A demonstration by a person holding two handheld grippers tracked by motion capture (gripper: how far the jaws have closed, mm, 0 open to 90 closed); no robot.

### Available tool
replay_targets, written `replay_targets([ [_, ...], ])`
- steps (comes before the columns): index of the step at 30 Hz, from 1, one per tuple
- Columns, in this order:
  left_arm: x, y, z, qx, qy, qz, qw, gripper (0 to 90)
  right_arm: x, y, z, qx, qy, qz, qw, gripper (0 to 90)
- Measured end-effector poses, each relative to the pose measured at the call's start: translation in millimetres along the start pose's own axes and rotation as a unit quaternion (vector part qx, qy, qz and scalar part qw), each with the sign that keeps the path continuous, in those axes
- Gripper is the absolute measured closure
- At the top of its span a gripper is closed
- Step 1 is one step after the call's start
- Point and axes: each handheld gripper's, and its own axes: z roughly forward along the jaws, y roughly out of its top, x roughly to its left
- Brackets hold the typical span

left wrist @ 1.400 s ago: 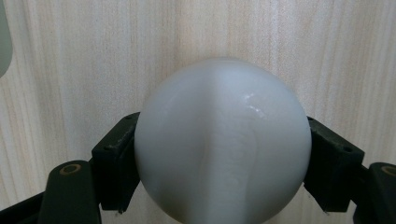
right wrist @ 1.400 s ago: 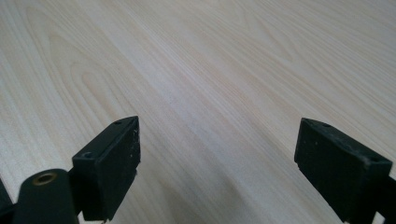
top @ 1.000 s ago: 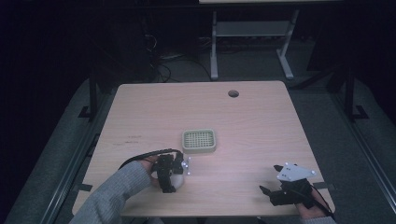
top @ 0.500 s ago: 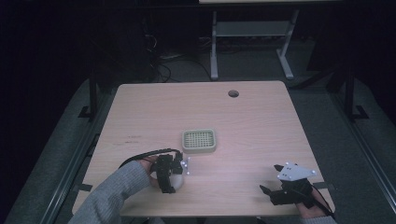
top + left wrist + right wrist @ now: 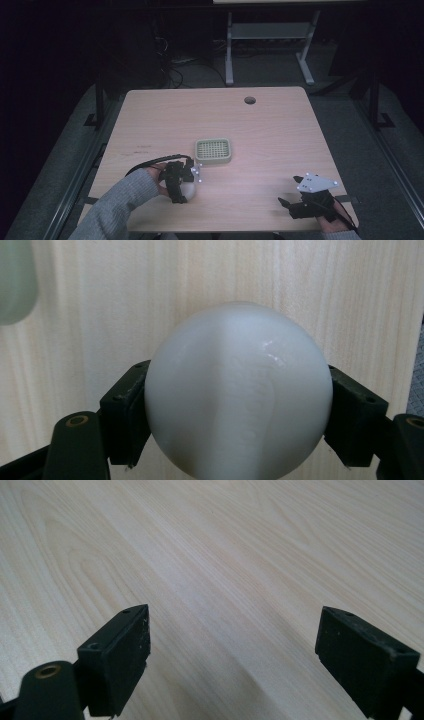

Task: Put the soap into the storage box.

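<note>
A smooth white ball-shaped object (image 5: 239, 390) sits between the two jaws of my left gripper (image 5: 235, 412), which is shut on its sides. In the high view that left gripper (image 5: 181, 187) is near the table's front left, with the white ball (image 5: 189, 190) under it. A pale green square tray with a grid top (image 5: 213, 150) lies just beyond it, and its edge (image 5: 15, 280) appears at the upper left of the left gripper view. My right gripper (image 5: 290, 200) rests at the front right, and its jaws stand open over bare wood (image 5: 235, 645).
The wooden table (image 5: 280, 135) has a round cable hole (image 5: 249, 100) near its far edge. A black cable (image 5: 150, 162) loops from the left gripper. A metal-legged frame (image 5: 270, 45) stands on the dark floor behind the table.
</note>
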Motion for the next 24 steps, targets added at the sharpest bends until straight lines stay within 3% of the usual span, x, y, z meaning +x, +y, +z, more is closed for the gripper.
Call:
replay_targets([
  [24,17.4,12.5,-16.7,0.001,-0.004,0.006,1.0,24.4,-1.1,-0.6,-2.0,-0.003,-0.002,-0.001,1.0,13.9],
])
